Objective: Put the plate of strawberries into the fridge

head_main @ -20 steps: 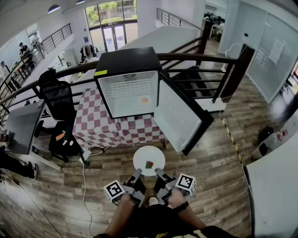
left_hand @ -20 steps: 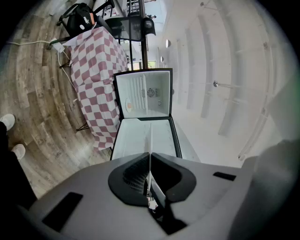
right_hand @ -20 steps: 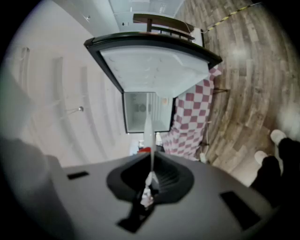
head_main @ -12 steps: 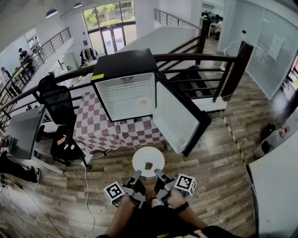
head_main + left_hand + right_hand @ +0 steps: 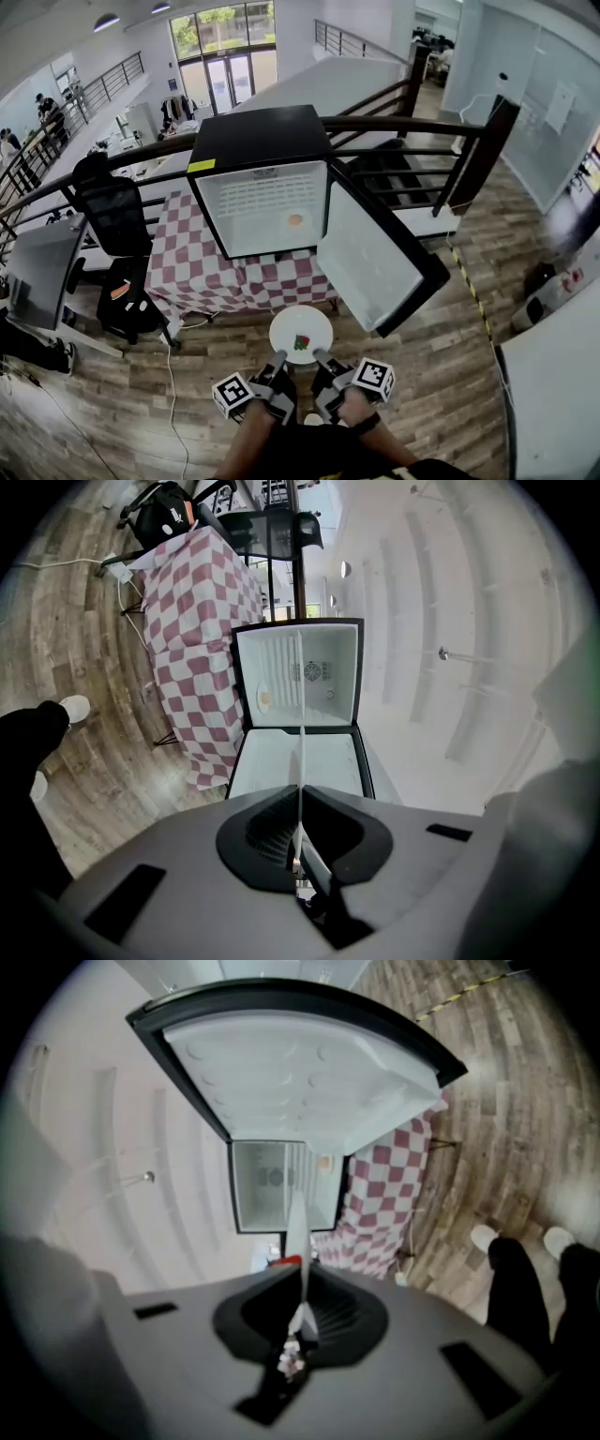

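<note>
Your left tool and right tool both pinch the plate at 6 o'clock. Hold it flat so the strawberries don't roll, and go straight to the open fridge at 12.

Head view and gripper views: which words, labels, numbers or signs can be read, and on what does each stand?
None can be read.
Yellow label on the fridge top: too small to read.
White sheet on the glass wall at right: blurred.
</note>
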`<action>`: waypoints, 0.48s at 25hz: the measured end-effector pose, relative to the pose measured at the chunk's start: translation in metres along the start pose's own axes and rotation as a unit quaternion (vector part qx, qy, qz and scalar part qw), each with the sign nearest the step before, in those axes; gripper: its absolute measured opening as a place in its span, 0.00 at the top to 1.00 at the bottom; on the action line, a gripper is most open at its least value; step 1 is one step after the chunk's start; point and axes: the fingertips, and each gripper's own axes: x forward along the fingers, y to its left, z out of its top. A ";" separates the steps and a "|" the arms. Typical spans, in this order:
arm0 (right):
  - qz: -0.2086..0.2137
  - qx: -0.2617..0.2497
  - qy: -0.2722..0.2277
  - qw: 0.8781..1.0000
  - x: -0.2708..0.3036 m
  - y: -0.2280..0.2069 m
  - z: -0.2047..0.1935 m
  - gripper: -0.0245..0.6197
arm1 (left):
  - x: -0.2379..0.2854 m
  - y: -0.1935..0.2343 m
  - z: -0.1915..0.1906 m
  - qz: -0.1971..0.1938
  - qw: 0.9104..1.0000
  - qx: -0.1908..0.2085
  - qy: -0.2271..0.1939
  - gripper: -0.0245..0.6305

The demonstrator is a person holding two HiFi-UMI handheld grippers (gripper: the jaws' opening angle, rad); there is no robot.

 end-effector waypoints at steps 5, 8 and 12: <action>0.016 -0.004 -0.026 1.000 0.058 0.014 0.030 0.91 | 0.046 -0.005 0.051 -0.006 1.000 -0.006 0.014 0.92; 0.028 -0.007 -0.034 0.999 0.099 0.033 0.041 0.91 | 0.070 -0.019 0.091 -0.010 1.000 0.006 0.019 0.92; 0.065 -0.003 -0.048 0.997 0.148 0.064 0.055 0.91 | 0.097 -0.040 0.140 -0.018 0.999 0.028 0.021 0.92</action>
